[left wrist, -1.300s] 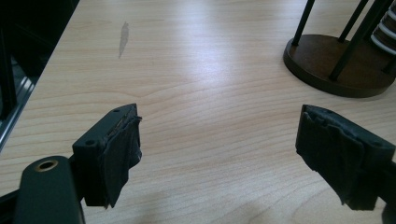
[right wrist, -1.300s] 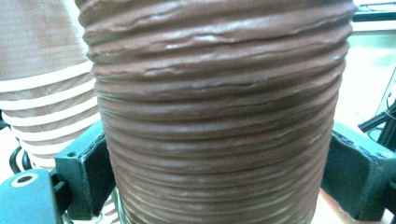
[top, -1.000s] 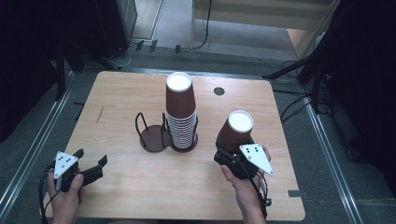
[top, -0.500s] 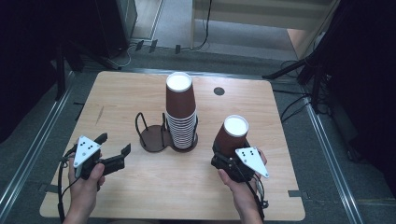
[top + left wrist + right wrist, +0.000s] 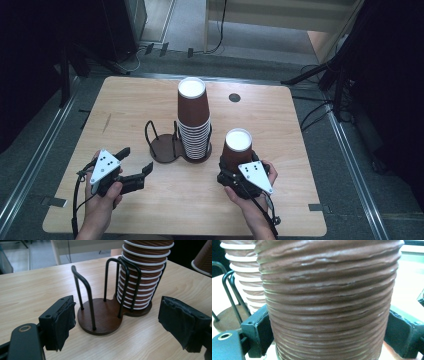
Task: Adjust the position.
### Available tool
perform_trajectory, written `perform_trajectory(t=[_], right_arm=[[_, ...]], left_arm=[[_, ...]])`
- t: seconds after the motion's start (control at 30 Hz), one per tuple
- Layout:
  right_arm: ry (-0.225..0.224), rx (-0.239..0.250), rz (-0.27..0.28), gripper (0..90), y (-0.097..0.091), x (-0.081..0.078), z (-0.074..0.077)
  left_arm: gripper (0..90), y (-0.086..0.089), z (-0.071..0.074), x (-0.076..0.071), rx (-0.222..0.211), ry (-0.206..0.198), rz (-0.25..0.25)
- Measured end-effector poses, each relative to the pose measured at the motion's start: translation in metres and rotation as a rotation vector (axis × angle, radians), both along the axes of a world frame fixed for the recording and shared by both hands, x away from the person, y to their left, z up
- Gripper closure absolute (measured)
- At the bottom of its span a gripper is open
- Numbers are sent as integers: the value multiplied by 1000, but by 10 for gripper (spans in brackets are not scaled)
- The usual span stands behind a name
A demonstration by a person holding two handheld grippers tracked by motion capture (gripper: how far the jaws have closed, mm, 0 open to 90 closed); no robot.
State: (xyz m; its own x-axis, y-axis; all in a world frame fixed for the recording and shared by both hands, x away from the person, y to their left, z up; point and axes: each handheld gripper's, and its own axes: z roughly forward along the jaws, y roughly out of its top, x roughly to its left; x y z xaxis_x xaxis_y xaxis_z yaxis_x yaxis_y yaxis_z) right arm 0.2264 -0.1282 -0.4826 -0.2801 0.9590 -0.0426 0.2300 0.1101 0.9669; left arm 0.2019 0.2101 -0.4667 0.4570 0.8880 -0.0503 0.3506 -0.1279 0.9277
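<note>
Right gripper (image 5: pixel 239 167) clamps brown cup (image 5: pixel 236 149), stacked cups (image 5: pixel 194 120) in holder (image 5: pixel 165 148), L gripper (image 5: pixel 135 167) empty

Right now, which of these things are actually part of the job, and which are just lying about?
Part of the job:
- brown ribbed paper cup clamped in the right claw
- tall stack of brown paper cups
- black wire two-ring cup holder
- open left claw

Just lying about:
- black cables on the grey floor
- round dark cap in the wooden table
</note>
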Motion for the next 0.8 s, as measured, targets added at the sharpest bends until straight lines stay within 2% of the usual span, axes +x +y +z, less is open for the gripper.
perform_trajectory(t=[0.17, 0.3, 0.4, 0.57, 0.77, 0.8], right_arm=[[-1, -53, 1, 94, 5, -2, -7], [-3, -86, -1, 94, 9, -4, -11], [-11, -115, 1, 94, 12, -5, -13], [-33, -189, 19, 94, 20, -10, -19], [-39, -234, 42, 94, 30, -14, -25], [-45, -248, 46, 94, 31, -15, -26]], left_arm=[[145, -11, 0, -1, 21, -9, -38], [144, -18, 0, -2, 20, 13, -87], [144, -22, 0, -4, 33, 7, -117], [140, -24, 2, -5, 1, 15, -158], [135, -28, -1, -4, -14, 41, -209], [135, -29, -1, -4, -21, 46, -237]])
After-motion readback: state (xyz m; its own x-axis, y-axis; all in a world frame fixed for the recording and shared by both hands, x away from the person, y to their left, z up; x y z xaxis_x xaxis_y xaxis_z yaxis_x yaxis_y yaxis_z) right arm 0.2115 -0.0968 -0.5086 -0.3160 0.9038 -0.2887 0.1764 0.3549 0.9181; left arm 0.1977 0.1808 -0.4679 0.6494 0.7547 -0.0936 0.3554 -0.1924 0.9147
